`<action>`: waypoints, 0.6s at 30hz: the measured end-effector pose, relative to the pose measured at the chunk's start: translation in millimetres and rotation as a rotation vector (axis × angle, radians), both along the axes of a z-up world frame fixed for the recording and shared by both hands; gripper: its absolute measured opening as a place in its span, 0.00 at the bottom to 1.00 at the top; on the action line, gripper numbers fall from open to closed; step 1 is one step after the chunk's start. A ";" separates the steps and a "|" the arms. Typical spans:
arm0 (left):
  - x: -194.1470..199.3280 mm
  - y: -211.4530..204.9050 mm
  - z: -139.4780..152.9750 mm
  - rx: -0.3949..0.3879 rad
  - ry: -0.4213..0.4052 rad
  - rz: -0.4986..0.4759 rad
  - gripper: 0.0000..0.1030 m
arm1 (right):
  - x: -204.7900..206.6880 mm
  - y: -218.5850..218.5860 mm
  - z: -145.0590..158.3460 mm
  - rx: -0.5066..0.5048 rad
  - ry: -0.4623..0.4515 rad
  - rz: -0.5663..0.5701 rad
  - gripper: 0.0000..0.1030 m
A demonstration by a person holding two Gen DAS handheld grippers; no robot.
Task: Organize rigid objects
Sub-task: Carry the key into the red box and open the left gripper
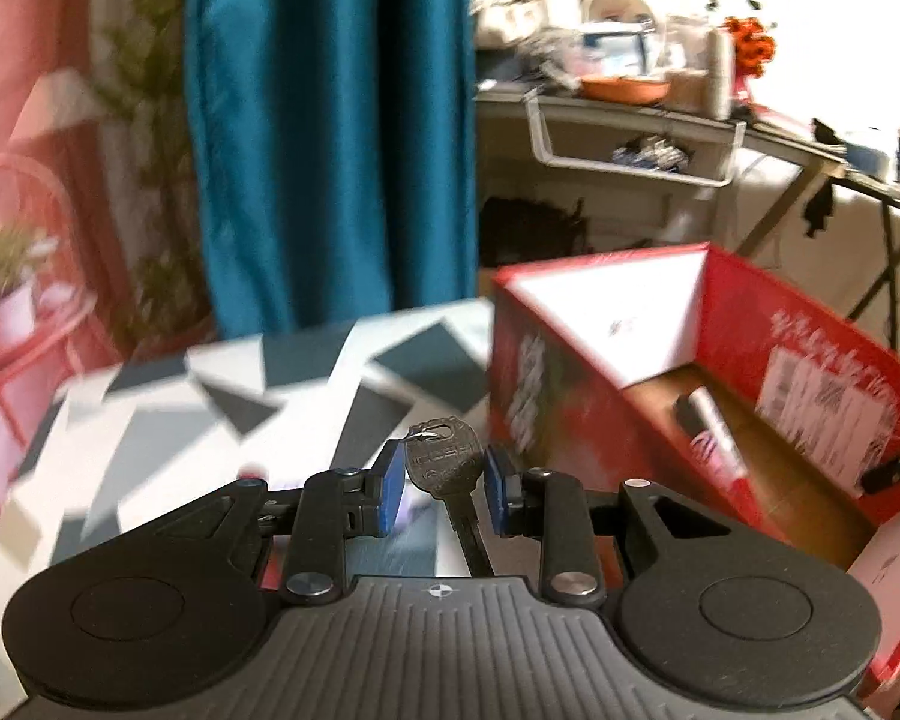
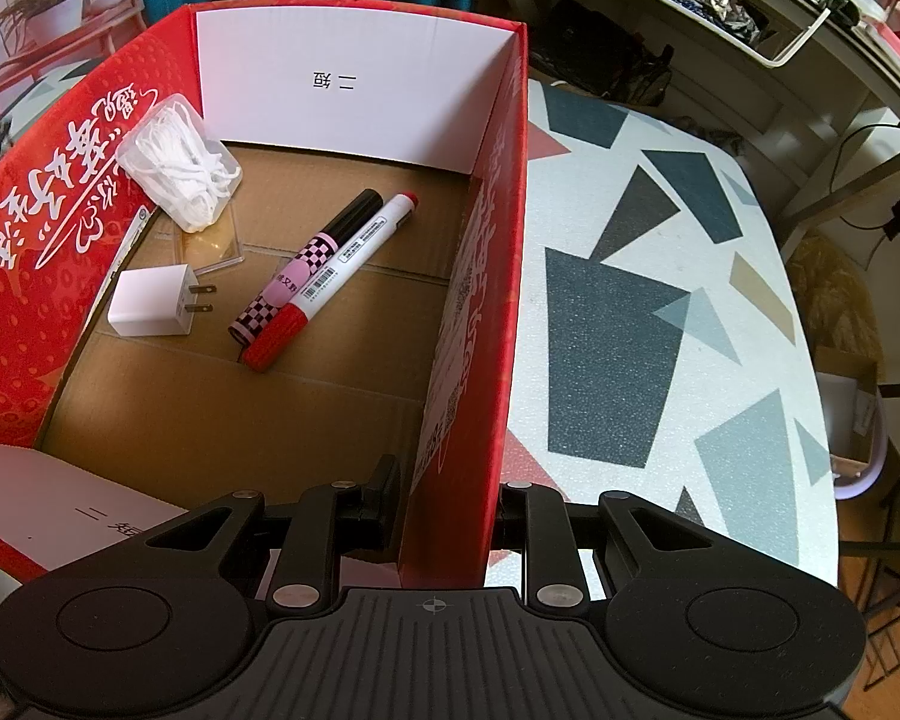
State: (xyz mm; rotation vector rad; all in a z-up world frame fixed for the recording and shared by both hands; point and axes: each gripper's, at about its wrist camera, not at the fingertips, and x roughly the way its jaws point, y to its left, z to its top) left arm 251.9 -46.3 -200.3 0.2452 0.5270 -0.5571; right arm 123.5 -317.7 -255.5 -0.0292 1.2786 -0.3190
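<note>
In the left wrist view, my left gripper [image 1: 441, 489] is shut on a metal key [image 1: 444, 468], pinched by its head between the blue pads, above the patterned table [image 1: 306, 378] just left of the red cardboard box [image 1: 522, 384]. In the right wrist view, my right gripper [image 2: 450, 510] is shut on the red box's right wall [image 2: 480, 312], one finger inside and one outside. The box holds a red-capped white marker [image 2: 336, 276], a pink checkered marker [image 2: 306, 264], a white charger plug [image 2: 156, 300] and a clear case of white cord [image 2: 180, 162].
A teal curtain [image 1: 330, 120] hangs behind the table. A cluttered desk with a white wire basket [image 1: 630, 132] stands at the back right. A red chair with a potted plant [image 1: 6, 276] is on the left. The table edge [image 2: 810, 420] curves off to the right.
</note>
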 end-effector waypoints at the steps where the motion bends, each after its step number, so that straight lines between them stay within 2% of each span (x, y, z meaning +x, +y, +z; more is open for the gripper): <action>1: 0.8 -5.1 5.5 0.004 -0.018 -0.018 0.29 | 0.0 0.0 0.0 0.000 0.000 0.000 0.21; 6: 5.0 -33.1 32.7 0.001 -0.089 -0.111 0.29 | 0.3 0.1 0.2 0.000 0.001 0.000 0.21; 9: 6.4 -50.3 41.7 -0.015 -0.104 -0.166 0.29 | 0.1 -0.1 0.1 0.000 0.001 0.000 0.21; 13: 11.3 -69.3 37.3 -0.049 -0.062 -0.226 0.29 | 0.6 0.3 0.1 0.001 0.001 0.001 0.22; 18: 13.9 -89.9 15.0 -0.005 -0.007 -0.279 0.29 | -0.3 -0.3 -0.3 0.004 0.000 0.003 0.22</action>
